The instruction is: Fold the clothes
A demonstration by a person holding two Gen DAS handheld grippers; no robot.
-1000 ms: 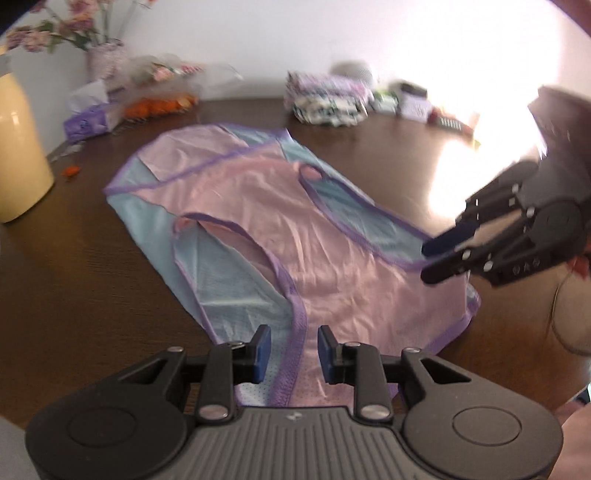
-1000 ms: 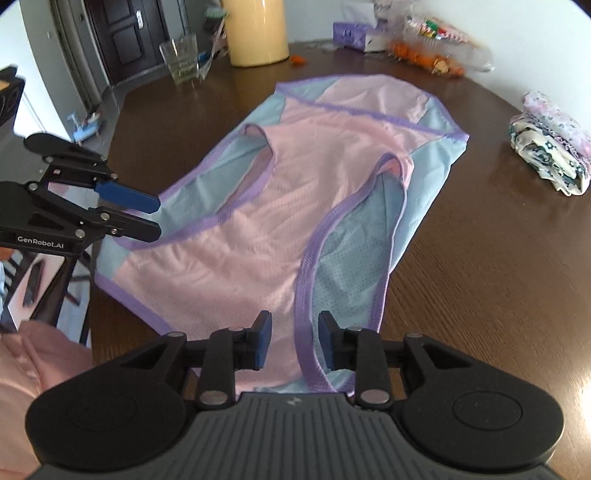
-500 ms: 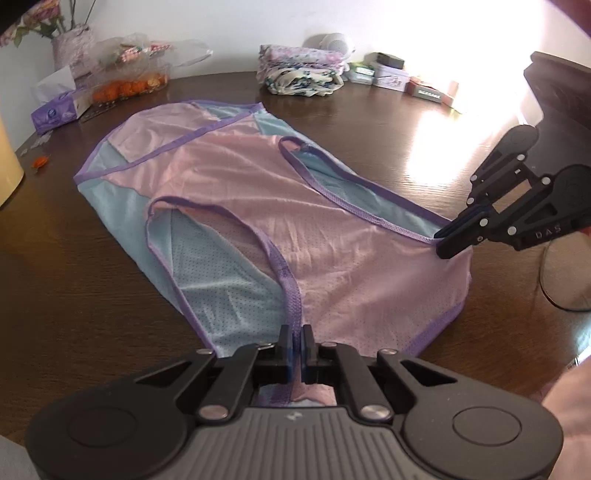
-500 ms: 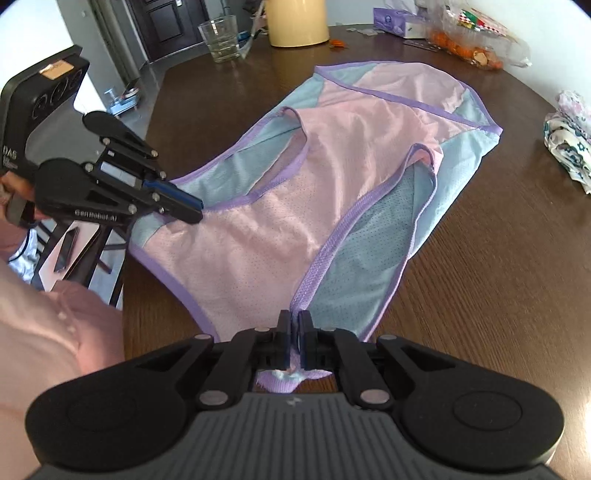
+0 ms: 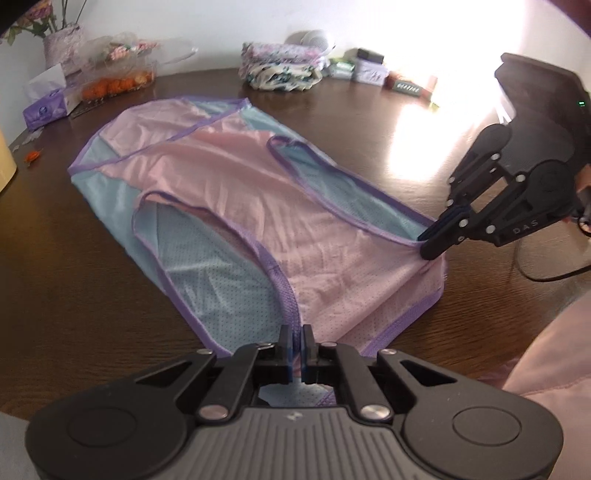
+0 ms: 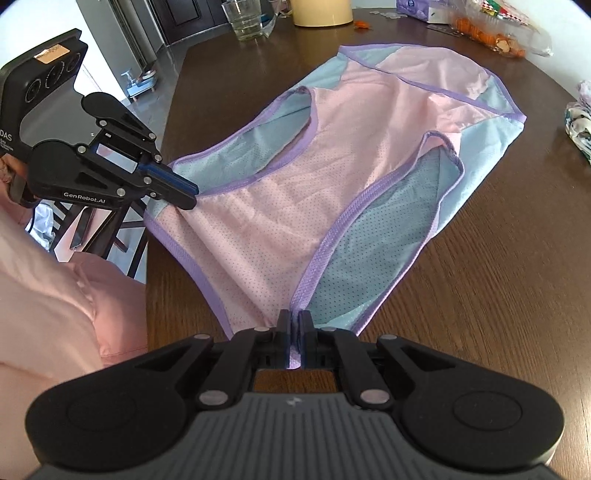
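A pink and blue top (image 5: 236,206) with purple edges lies spread flat on the dark wooden surface (image 5: 66,266), filling the middle of both views. In the left wrist view, the left tool (image 5: 298,345) sits at the bottom middle of the frame, and its two fingers have just been closing; they now pinch the purple edge at the near end of the top. At the middle right of that frame, the right tool (image 5: 430,243) is also clenched on the top, gripping the purple edge at the other near corner. In the right wrist view, the right tool (image 6: 294,341) is at the bottom middle, squeezing a strip of purple edge, and the left tool (image 6: 186,195) shows at the middle left, biting the cloth near the edge of the surface. A pink sleeve (image 6: 55,295) fills the lower left of that frame. At the top of the left wrist view sit a folded flowery cloth (image 5: 280,72), a purple tissue box (image 5: 46,105) and a vase (image 5: 61,48). A glass (image 6: 247,18) and a yellow jug (image 6: 321,11) stand at the top of the right wrist view.
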